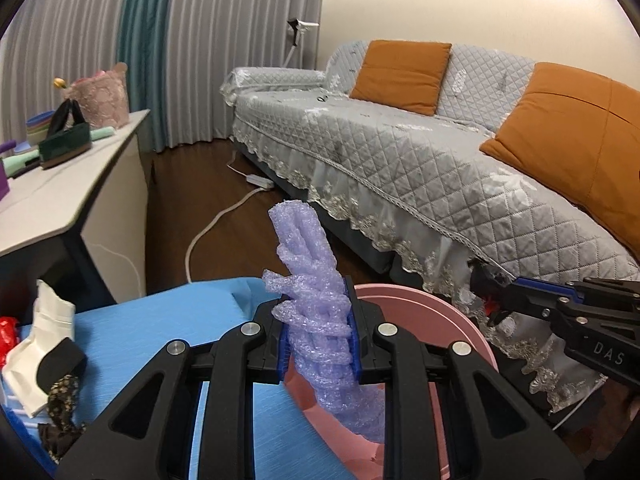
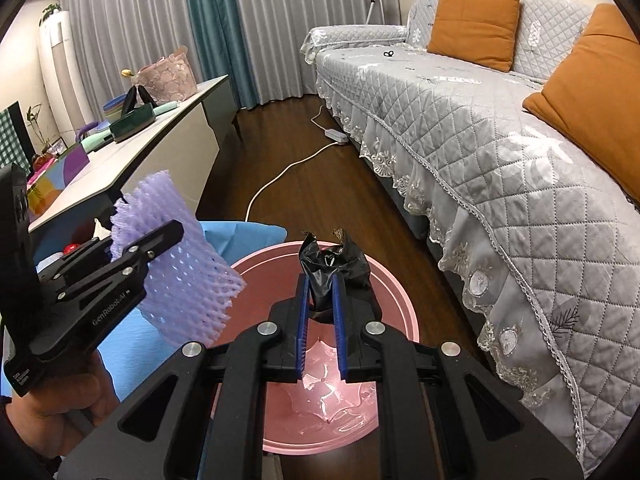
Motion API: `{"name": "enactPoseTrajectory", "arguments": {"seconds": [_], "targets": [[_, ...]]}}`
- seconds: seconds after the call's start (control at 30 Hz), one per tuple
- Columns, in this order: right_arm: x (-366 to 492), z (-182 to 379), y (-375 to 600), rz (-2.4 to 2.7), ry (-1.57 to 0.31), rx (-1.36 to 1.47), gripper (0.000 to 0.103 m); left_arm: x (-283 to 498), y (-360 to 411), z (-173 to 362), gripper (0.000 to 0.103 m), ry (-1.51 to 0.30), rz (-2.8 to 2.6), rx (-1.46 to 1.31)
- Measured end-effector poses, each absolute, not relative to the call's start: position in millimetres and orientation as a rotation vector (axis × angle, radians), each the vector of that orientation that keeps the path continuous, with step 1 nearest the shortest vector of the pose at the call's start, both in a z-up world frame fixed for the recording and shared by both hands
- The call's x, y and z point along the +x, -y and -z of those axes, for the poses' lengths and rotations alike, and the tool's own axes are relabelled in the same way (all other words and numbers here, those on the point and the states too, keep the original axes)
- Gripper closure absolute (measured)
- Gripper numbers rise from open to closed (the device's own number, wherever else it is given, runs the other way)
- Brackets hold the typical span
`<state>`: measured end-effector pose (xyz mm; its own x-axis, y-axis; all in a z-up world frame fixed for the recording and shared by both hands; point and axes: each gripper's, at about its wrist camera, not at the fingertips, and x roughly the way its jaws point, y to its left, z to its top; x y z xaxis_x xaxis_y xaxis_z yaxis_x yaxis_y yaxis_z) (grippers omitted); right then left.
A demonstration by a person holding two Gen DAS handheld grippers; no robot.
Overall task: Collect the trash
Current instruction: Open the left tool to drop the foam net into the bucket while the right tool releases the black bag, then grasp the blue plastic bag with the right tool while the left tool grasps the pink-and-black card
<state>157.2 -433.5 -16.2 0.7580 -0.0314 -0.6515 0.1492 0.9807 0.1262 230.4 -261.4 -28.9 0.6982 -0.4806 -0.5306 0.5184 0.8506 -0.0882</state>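
My left gripper (image 1: 314,300) is shut on a crumpled purple foam net (image 1: 304,248) that sticks up past its blue pads. It hangs at the near left rim of a round pink bin (image 1: 440,316). In the right wrist view, my right gripper (image 2: 320,278) is shut on a crumpled black wrapper (image 2: 344,260), held over the middle of the pink bin (image 2: 396,300). A clear liner lies in the bin's bottom. The left gripper (image 2: 160,240) with the purple net (image 2: 188,280) shows on that view's left, and the right gripper (image 1: 486,292) reaches in from the left wrist view's right.
A blue mat (image 1: 140,332) beside the bin carries white paper (image 1: 36,340), a red wrapper (image 1: 8,332) and dark fabric. A grey quilted sofa (image 2: 480,128) with orange cushions runs along the right. A white sideboard (image 2: 160,136) stands on the left, and a white cable (image 2: 280,176) crosses the wood floor.
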Motion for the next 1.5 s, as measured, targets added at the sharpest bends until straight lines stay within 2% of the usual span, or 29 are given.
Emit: {"name": "enactPoseTrajectory", "arguments": {"seconds": [0.03, 0.07, 0.1, 0.13, 0.17, 0.57, 0.73, 0.77, 0.8, 0.83, 0.87, 1.0, 1.5], "targets": [[158, 16, 433, 0.112, -0.704, 0.17, 0.088, 231, 262, 30, 0.069, -0.584, 0.572, 0.068], [158, 16, 434, 0.124, -0.704, 0.167, 0.079, 231, 262, 30, 0.06, -0.59, 0.576, 0.068], [158, 15, 434, 0.134, -0.704, 0.169, 0.065, 231, 260, 29, 0.042, -0.589, 0.57, 0.068], [157, 14, 436, 0.141, -0.698, 0.179, 0.06, 229, 257, 28, 0.037, -0.582, 0.552, 0.065], [157, 13, 437, 0.146, -0.694, 0.185, 0.057, 229, 255, 28, 0.036, -0.582, 0.544, 0.062], [154, 1, 427, 0.146, -0.676, 0.184, 0.055, 190, 206, -3, 0.036, -0.536, 0.489, 0.033], [148, -10, 416, 0.124, -0.64, 0.199, 0.035, 160, 176, -24, 0.03, -0.496, 0.463, 0.033], [147, -13, 412, 0.121, -0.63, 0.196, 0.026, 154, 169, -28, 0.028, -0.489, 0.459, 0.034], [145, -16, 408, 0.117, -0.616, 0.189, 0.014, 149, 165, -29, 0.023, -0.484, 0.455, 0.035], [144, -19, 404, 0.117, -0.605, 0.183, 0.009, 141, 157, -33, 0.015, -0.475, 0.441, 0.039], [142, -23, 399, 0.116, -0.592, 0.175, 0.005, 134, 150, -37, 0.013, -0.463, 0.428, 0.043], [136, -34, 380, 0.084, -0.567, 0.145, 0.005, 114, 123, -46, 0.008, -0.446, 0.408, 0.047], [106, -59, 319, 0.074, -0.443, 0.062, 0.005, 59, 26, -40, 0.008, -0.399, 0.227, 0.024]]}}
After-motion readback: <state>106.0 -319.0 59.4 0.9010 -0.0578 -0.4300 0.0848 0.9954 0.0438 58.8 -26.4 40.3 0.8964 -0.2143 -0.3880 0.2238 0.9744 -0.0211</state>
